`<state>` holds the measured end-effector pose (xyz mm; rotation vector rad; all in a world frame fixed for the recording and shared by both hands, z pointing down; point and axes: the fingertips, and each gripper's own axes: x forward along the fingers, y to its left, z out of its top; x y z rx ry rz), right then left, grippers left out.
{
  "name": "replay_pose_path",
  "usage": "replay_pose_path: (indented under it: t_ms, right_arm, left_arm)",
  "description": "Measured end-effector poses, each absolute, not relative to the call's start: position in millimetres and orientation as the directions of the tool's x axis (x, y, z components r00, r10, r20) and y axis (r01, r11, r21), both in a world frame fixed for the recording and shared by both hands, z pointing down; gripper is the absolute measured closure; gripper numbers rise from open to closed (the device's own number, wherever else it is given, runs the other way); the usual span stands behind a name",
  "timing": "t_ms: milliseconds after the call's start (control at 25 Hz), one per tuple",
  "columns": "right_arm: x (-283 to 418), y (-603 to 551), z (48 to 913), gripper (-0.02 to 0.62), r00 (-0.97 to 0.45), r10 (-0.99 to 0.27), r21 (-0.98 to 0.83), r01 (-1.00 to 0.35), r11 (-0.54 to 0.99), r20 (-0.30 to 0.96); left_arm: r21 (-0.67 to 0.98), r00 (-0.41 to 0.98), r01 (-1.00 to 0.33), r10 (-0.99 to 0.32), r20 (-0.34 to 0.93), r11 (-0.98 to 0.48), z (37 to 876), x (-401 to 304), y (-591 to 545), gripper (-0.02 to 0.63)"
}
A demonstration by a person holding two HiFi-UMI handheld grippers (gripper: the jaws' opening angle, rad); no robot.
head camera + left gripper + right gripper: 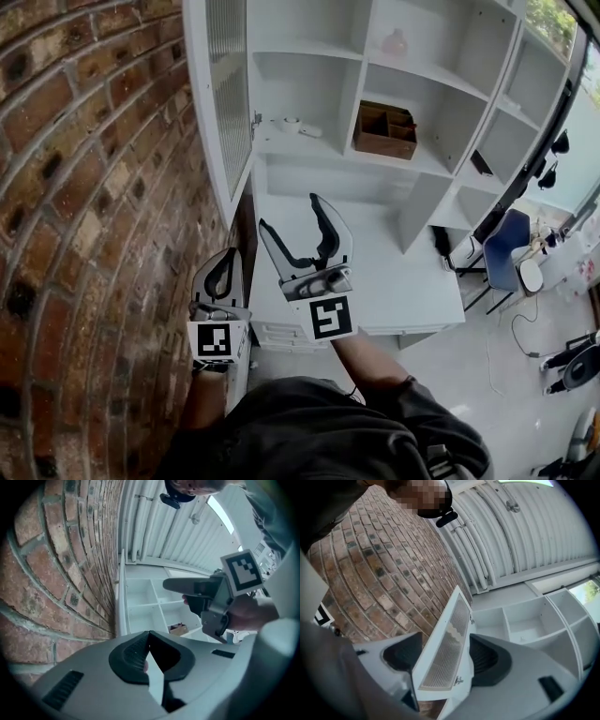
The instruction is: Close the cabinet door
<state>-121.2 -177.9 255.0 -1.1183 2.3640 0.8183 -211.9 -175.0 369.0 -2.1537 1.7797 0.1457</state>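
Observation:
The white cabinet (403, 84) stands against the brick wall, and its door (225, 84) with a ribbed glass panel hangs wide open at the left. My right gripper (305, 234) is below the door over the white counter, jaws spread wide, with nothing between them. In the right gripper view the door (450, 644) shows past the open right gripper (445, 637), with a small knob (458, 680) at its lower edge; there is no contact. My left gripper (222, 272) is lower left, by the wall, with its tips together. The left gripper (149, 634) holds nothing, and the door's edge (123, 597) rises beyond it.
The brick wall (84, 187) runs close along the left. A brown wooden box (384, 131) and small white items (300, 127) sit on the shelves. The white counter (403, 272) has drawers (281, 333) below. A blue chair (506, 246) stands at the right.

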Motion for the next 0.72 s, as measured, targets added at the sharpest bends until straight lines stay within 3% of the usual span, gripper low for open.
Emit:
replay_pose_path:
  t_ms: [400,720]
  right_arm:
    - [-196,-221,180,0.289,-0.605,-0.451,0.363,-0.777,0.514,-0.656]
    - [-242,-259,149,0.299,-0.623,-0.461,0.378,-0.767,0.519,-0.632]
  left_arm:
    - [-0.217,0.185,-0.968,-0.946,-0.267,-0.128,373,-232,-193,0.603]
    - [-0.168,0.067,-0.986,-0.953,-0.296,-0.018,371,-261,-202,0.603]
